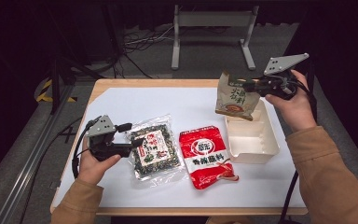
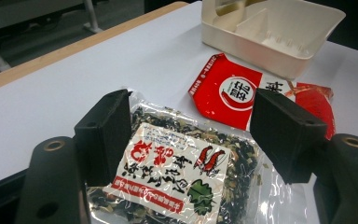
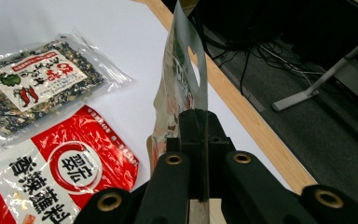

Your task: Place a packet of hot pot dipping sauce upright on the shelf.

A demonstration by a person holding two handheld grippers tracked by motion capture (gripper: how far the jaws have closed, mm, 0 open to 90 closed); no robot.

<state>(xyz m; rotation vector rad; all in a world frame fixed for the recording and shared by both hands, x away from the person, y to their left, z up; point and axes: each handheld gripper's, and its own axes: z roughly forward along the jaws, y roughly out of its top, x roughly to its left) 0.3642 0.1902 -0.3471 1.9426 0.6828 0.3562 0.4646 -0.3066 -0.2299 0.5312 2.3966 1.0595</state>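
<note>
right gripper (image 3: pixel 199 122) | jaws clamped on beige packet (image 3: pixel 182 79) edge | above tray (image 1: pixel 251 140)

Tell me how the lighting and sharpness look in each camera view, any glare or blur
High view: bright white table, dark surroundings, slightly soft. Left gripper view: glare on the clear seaweed packet, jaws close and soft. Right gripper view: sheen on the red packet, held beige packet edge-on.

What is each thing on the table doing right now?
beige packet: lifted, hanging over the tray's far end, pinched by the right gripper.
right gripper: shut on the beige packet.
left gripper: open, jaws either side of the seaweed packet's edge.
seaweed packet: lying flat, sealed.
red packet: lying flat beside the tray, untouched.
white tray: upright on the table, no packet inside it.
</note>
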